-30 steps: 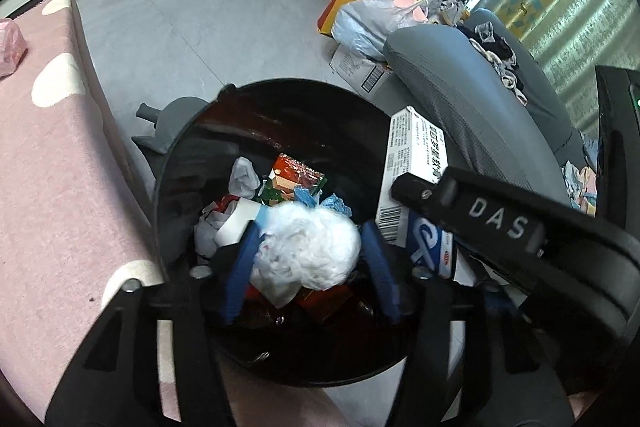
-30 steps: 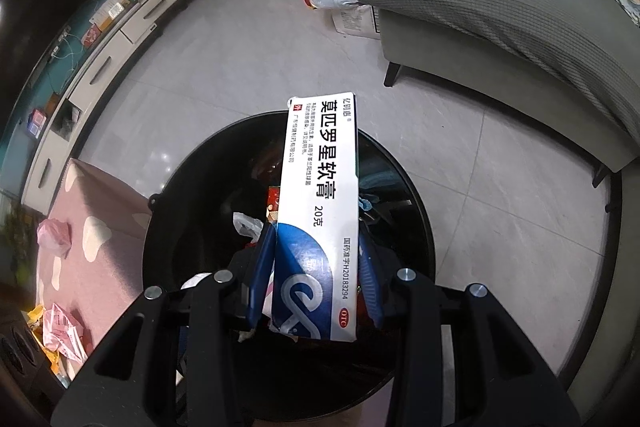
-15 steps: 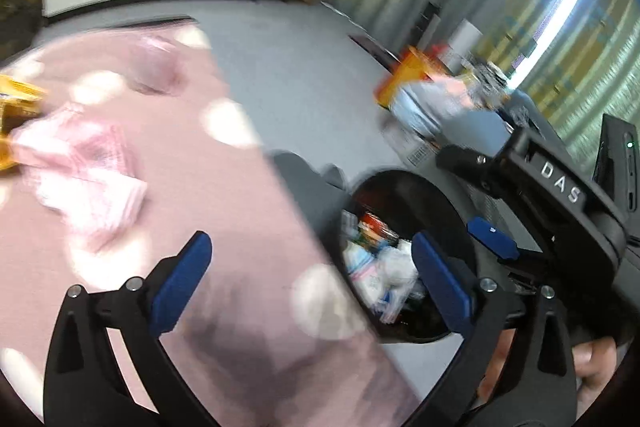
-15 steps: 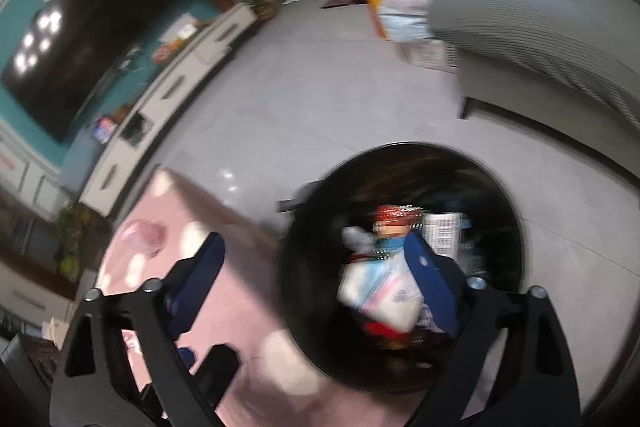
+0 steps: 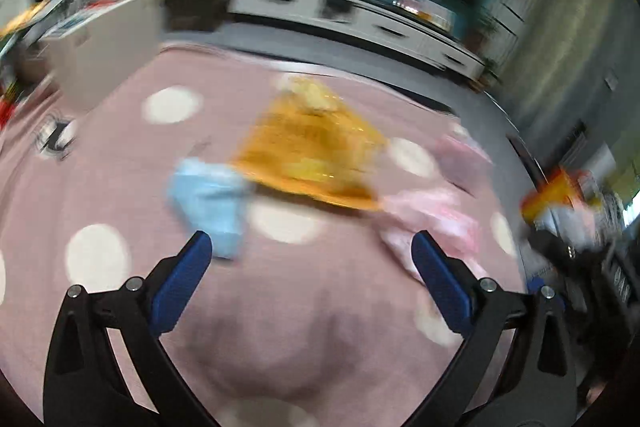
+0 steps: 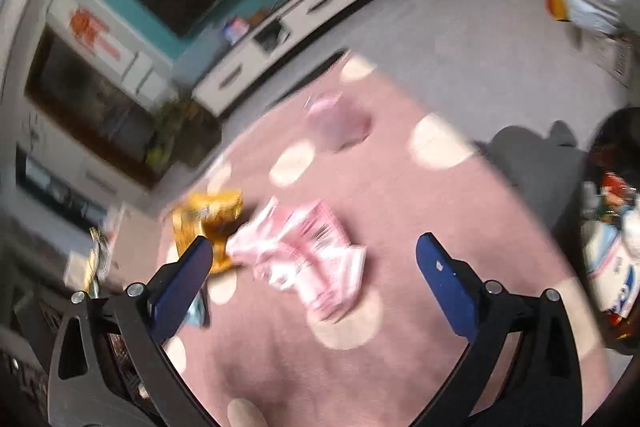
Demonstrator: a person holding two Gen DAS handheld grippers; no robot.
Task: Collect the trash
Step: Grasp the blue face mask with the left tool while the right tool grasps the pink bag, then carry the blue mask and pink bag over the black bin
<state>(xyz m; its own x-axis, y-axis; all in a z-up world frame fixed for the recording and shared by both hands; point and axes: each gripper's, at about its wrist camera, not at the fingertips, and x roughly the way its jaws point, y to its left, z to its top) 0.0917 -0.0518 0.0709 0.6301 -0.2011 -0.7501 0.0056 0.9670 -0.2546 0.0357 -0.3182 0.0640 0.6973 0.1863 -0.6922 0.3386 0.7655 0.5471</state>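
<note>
On the pink rug (image 5: 120,187) with pale dots, three trash items lie near one another. In the left wrist view, the orange wrapper (image 5: 316,155) sits at centre, the light-blue wrapper (image 5: 212,203) just beside it at its near left, and the pink wrapper (image 5: 436,223) at its right. The left gripper (image 5: 308,275) has its jaws spread wide and holds nothing. The right gripper (image 6: 312,287) is likewise wide apart and empty, above the pink wrapper (image 6: 308,255), with the orange wrapper (image 6: 208,219) to the left. The black trash bin (image 6: 612,227), already containing refuse, appears at the right edge. Both views are motion-blurred. A white TV cabinet (image 5: 360,15) stands at the far wall.
</note>
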